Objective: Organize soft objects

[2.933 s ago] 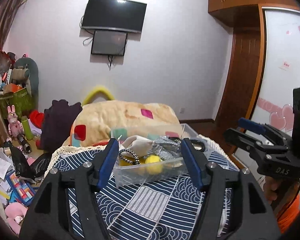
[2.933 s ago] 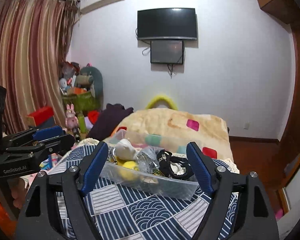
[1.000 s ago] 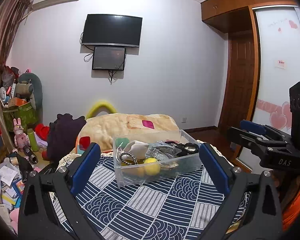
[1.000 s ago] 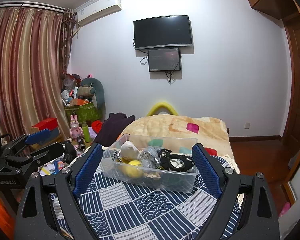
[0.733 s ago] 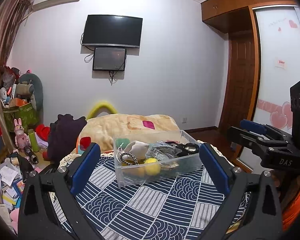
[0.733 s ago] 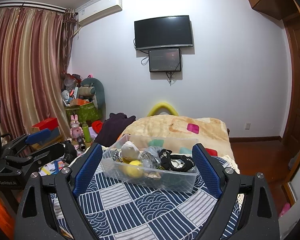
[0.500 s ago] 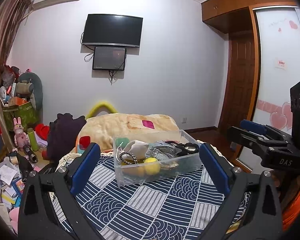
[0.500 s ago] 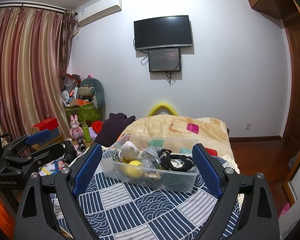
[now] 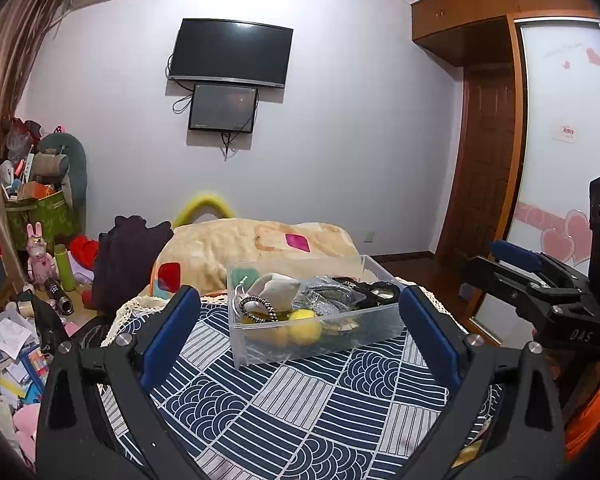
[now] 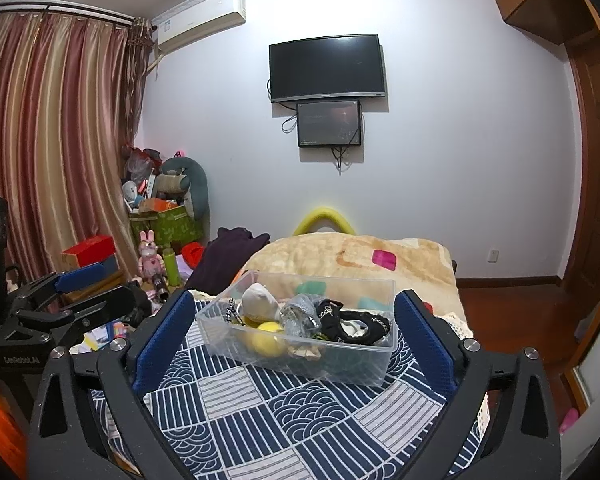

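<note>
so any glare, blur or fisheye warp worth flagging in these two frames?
Left wrist view: strong barrel warp, dark corners, wardrobe bowed; clear bin sharp. Right wrist view: glare blows out the ceiling above the TV, curtain curves; no motion blur in either.

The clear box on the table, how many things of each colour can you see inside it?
In the clear box:
Yellow: 1, the ball
Cream: 1, the pouch
Silver-grey: 1, the shiny crumpled piece
Black: 1, the tangle of bands
Black-and-white: 1, the beaded loop
Total: 5 that I can tell apart; more lies hidden underneath.
</note>
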### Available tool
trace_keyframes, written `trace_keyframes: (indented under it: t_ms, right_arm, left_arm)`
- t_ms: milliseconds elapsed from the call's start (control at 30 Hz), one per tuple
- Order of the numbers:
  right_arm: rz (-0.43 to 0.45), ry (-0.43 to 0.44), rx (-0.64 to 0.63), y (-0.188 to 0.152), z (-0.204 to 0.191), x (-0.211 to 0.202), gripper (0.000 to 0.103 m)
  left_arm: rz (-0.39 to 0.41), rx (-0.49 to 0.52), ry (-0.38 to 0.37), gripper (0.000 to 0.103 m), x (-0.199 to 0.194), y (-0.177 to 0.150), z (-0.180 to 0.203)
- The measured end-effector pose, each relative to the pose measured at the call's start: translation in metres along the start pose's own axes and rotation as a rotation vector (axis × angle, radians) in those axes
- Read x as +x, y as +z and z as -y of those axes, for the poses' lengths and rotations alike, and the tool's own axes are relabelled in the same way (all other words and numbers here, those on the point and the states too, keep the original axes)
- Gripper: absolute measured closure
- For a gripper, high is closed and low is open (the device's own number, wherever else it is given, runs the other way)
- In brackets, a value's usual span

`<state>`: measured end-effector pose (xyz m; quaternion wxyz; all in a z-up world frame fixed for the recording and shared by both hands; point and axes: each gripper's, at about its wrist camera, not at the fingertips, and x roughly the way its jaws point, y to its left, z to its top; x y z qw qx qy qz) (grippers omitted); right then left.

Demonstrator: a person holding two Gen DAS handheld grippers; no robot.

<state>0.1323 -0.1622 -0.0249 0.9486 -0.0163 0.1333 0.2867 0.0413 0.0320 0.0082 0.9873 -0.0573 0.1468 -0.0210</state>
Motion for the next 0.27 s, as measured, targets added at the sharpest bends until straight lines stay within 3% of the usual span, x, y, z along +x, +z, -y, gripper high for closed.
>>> trace_keyframes:
  t_ms: [267]
  right_arm:
    - [-0.006, -0.002, -0.003, -0.0009, -0.0012, 0.0020, 0.000]
  left_arm:
    - [0.000, 0.001, 0.001, 0.002, -0.0008, 0.0003, -0.0001]
